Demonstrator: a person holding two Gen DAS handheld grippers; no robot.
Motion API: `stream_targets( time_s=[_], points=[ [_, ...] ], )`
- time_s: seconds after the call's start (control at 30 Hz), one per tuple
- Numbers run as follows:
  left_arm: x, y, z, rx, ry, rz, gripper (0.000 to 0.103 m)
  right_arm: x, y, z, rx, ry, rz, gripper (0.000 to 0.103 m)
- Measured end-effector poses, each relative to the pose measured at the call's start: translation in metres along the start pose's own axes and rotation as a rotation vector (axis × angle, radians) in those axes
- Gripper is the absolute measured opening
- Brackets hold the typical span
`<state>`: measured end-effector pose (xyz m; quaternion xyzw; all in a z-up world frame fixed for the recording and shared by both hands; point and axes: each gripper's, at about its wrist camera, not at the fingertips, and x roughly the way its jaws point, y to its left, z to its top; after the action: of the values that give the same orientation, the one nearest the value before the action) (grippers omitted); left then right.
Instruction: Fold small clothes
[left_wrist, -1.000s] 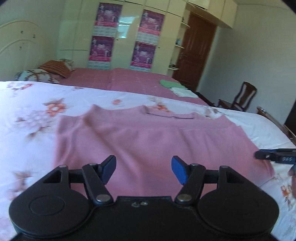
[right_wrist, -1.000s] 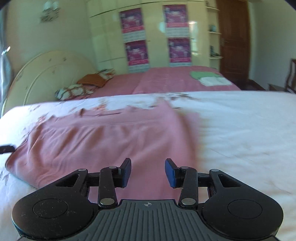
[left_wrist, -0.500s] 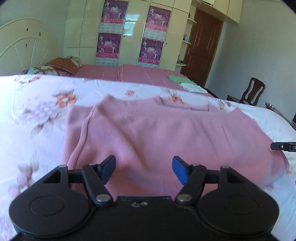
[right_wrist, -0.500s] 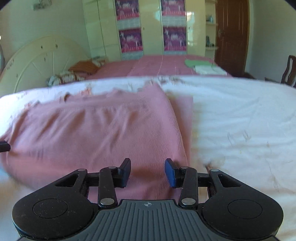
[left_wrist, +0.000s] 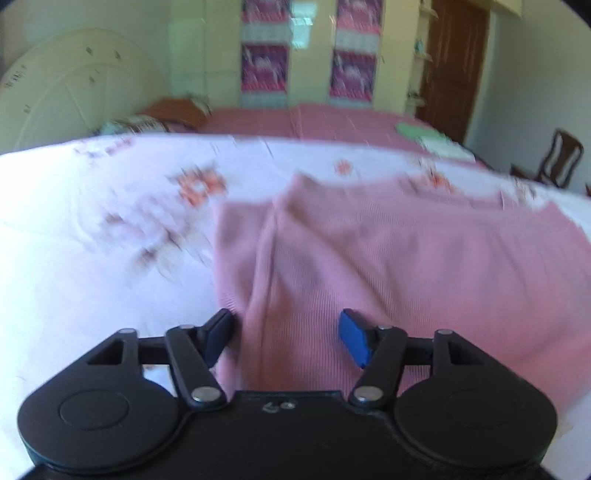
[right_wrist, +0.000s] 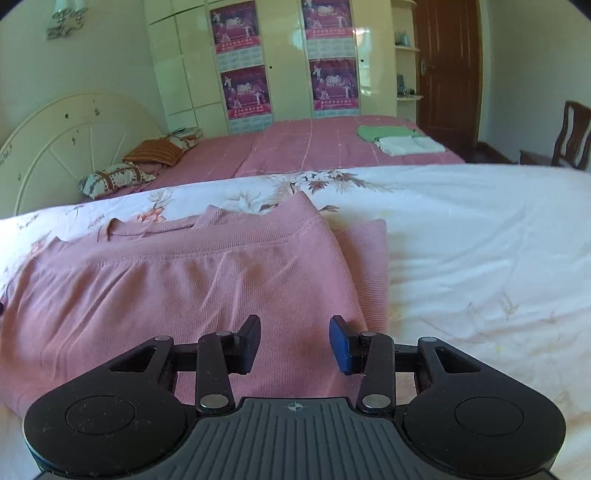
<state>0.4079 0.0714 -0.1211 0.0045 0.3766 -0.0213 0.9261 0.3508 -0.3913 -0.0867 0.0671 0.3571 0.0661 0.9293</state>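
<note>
While writing stays unreadable | posters (right_wrist: 243, 92) | pink sweater (right_wrist: 177, 288) | bedspread (right_wrist: 480, 240)

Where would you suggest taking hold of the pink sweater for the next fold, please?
Probably at the near hem corners of the pink sweater, coming in low from the near side. It lies flat, sleeves folded in, neckline far; the left tool and right tool are open at those edges.

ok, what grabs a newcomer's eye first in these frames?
The pink ribbed knit sweater spread across the white floral bedsheet, both sides already folded inward. Both grippers hover open over its near edge: the left gripper at its left fold, the right gripper near its right fold.
</note>
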Motion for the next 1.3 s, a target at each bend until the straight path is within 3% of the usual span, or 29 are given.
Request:
stream_targets(
  time_s=[0.03, 0.07, 0.1, 0.17, 0.23, 0.3, 0.33, 0.4, 0.5, 0.63, 0.7, 0.77, 0.83, 0.9, 0.97, 1.07, 1.17, 1.3],
  points=[
    [-0.001, -0.004, -0.001, 0.036, -0.015, 0.020, 0.046, 0.004, 0.002, -0.002, -0.007, 0.016, -0.011, 0.041],
    [-0.004, -0.007, -0.002, 0.061, -0.023, 0.053, 0.023, 0.007, 0.004, -0.003, -0.018, 0.028, -0.018, 0.041],
    [-0.007, -0.007, -0.003, 0.065, -0.024, 0.093, 0.010, 0.008, 0.006, -0.006, -0.044, 0.029, -0.030, 0.041],
    [-0.013, 0.001, -0.008, 0.064, -0.028, 0.124, 0.009, 0.007, 0.009, -0.010, -0.103, 0.021, -0.077, 0.041],
    [-0.016, 0.003, -0.013, 0.119, -0.037, 0.130, 0.015, 0.005, 0.009, -0.012, -0.141, 0.014, -0.145, 0.041],
    [-0.030, 0.006, -0.008, 0.086, -0.078, 0.177, 0.061, 0.002, 0.005, -0.012, -0.131, 0.030, -0.131, 0.041],
    [-0.043, 0.003, -0.005, 0.074, -0.138, 0.184, 0.066, -0.004, 0.007, -0.010, -0.120, 0.027, -0.121, 0.041],
    [-0.062, -0.011, 0.000, 0.055, -0.184, 0.089, 0.066, -0.026, 0.015, -0.009, -0.117, -0.041, -0.066, 0.041],
    [-0.068, -0.061, -0.003, 0.065, -0.181, -0.109, 0.069, -0.041, 0.044, -0.016, -0.127, -0.037, 0.071, 0.041],
    [-0.048, -0.122, -0.016, 0.178, -0.116, -0.219, 0.069, -0.028, 0.094, -0.033, -0.224, 0.009, 0.154, 0.041],
    [-0.027, -0.134, -0.029, 0.213, -0.006, -0.198, 0.069, -0.011, 0.104, -0.040, -0.240, 0.061, 0.154, 0.041],
    [-0.040, -0.131, -0.039, 0.225, -0.064, -0.168, 0.068, -0.006, 0.109, -0.049, -0.294, 0.054, 0.115, 0.041],
    [-0.054, -0.121, -0.045, 0.159, -0.087, -0.211, 0.070, -0.018, 0.109, -0.048, -0.290, 0.036, 0.103, 0.041],
    [-0.049, -0.121, -0.057, 0.181, -0.046, -0.174, 0.073, -0.031, 0.105, -0.051, -0.256, -0.015, 0.129, 0.041],
    [-0.051, -0.119, -0.062, 0.161, -0.067, -0.173, 0.073, -0.022, 0.108, -0.063, -0.275, 0.064, 0.081, 0.041],
    [-0.063, -0.120, -0.054, 0.150, -0.075, -0.162, 0.073, -0.022, 0.113, -0.071, -0.283, 0.043, 0.050, 0.041],
    [-0.062, -0.121, -0.056, 0.160, -0.047, -0.148, 0.073, -0.037, 0.112, -0.063, -0.229, 0.000, 0.074, 0.041],
    [-0.060, -0.123, -0.058, 0.160, -0.038, -0.137, 0.073, -0.023, 0.118, -0.072, -0.270, 0.053, 0.020, 0.041]
  ],
)
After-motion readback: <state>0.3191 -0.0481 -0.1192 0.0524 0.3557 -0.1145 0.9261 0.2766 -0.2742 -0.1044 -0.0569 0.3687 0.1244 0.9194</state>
